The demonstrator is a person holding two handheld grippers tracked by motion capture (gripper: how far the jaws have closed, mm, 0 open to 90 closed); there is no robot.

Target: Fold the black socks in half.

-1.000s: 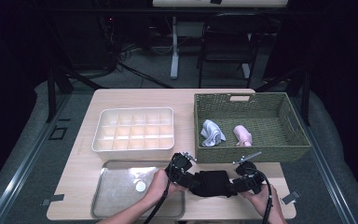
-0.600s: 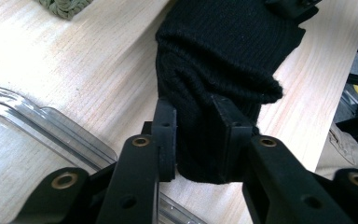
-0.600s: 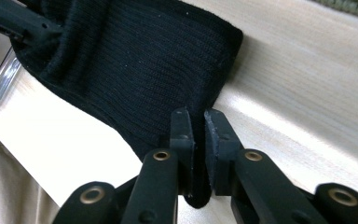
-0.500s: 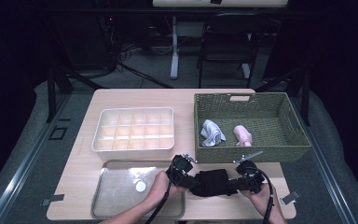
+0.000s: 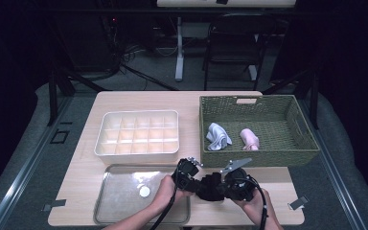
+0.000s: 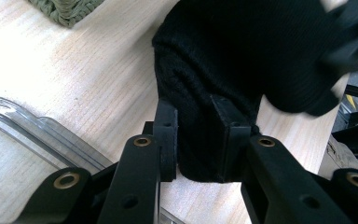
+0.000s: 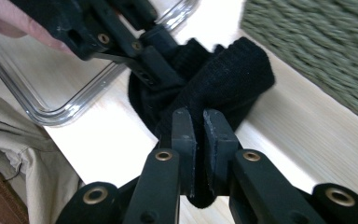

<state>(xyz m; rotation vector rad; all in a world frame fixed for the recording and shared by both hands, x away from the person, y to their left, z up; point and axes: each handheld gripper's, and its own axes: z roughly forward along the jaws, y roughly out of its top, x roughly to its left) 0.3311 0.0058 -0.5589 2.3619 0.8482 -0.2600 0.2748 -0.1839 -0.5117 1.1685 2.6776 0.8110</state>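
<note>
Both sets of jaws have just closed onto my black knitted cloth [image 5: 210, 186], and my right gripper [image 5: 230, 184] has lifted slightly.

From above, the cloth sits at the table's [image 5: 139, 103] six o'clock edge, stretched between my left gripper [image 5: 191, 179] and the right. My left gripper view shows thick fabric clamped; my right gripper view shows pads [image 7: 185, 140] nearly meeting on a thin fold, the basket [image 7: 317, 51] at two o'clock.

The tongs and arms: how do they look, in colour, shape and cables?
Both tongs, left and right, are black, with flat jaws on arms with brass-coloured rivets. A black cable trails from each. The right carries a grey three-cornered plate. The forearms are bare.
</note>
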